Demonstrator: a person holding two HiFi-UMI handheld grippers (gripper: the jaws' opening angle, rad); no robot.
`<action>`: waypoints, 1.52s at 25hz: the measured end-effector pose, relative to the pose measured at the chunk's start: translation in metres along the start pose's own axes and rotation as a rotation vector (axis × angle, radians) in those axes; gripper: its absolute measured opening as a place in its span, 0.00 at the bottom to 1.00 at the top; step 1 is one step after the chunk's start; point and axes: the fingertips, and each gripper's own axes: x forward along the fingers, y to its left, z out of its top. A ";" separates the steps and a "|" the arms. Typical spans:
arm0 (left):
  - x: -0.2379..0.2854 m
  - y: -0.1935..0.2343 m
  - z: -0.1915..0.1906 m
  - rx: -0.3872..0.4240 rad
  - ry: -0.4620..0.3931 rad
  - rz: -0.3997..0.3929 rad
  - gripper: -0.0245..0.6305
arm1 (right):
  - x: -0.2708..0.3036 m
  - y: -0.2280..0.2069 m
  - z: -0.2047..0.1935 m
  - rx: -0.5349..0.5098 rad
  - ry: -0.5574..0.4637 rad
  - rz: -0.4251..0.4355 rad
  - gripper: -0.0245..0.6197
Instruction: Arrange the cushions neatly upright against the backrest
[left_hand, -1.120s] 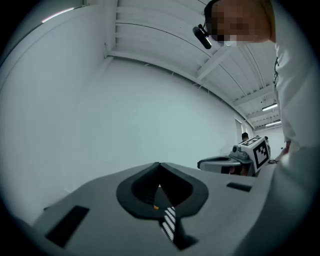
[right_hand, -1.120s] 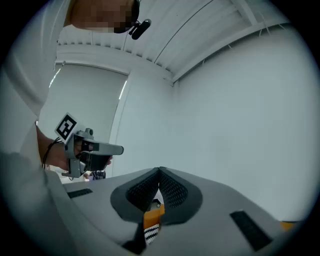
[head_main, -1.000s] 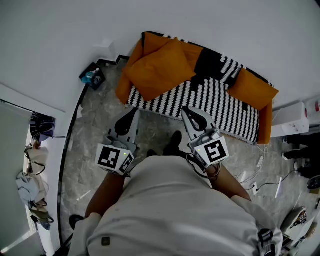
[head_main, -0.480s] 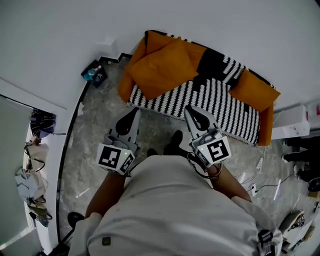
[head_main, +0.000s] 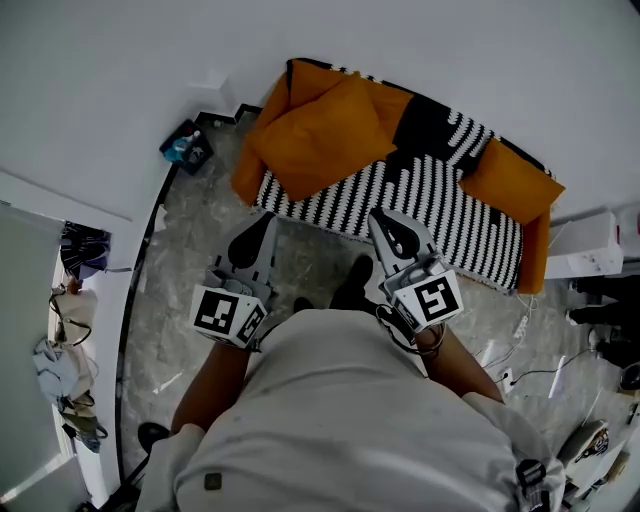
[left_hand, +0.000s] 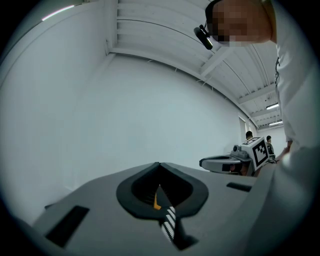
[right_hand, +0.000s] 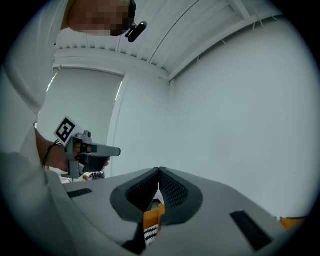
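A small sofa with a black-and-white striped cover stands against the white wall in the head view. A large orange cushion lies tilted on its left end. A smaller orange cushion rests at its right end. My left gripper is shut and empty, held above the floor in front of the sofa's left part. My right gripper is also shut and empty, its tip over the sofa's front edge. Both gripper views look over shut jaws at the white wall, with a sliver of sofa between them.
A dark basket with blue items sits on the floor left of the sofa. A white box and cables lie to the right. Clutter lies beyond a dark floor strip at far left. Grey marbled floor spreads before the sofa.
The view has shifted slightly; both grippers keep almost the same place and stay shut. The cushions have not moved.
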 end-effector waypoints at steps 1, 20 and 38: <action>0.006 0.000 -0.001 0.000 0.003 0.001 0.05 | 0.001 -0.006 -0.001 -0.004 0.000 0.003 0.08; 0.198 -0.033 -0.019 0.009 0.070 0.045 0.05 | 0.010 -0.203 -0.038 0.019 0.013 0.080 0.08; 0.280 -0.026 -0.044 -0.009 0.120 0.063 0.05 | 0.035 -0.283 -0.070 0.030 0.079 0.118 0.08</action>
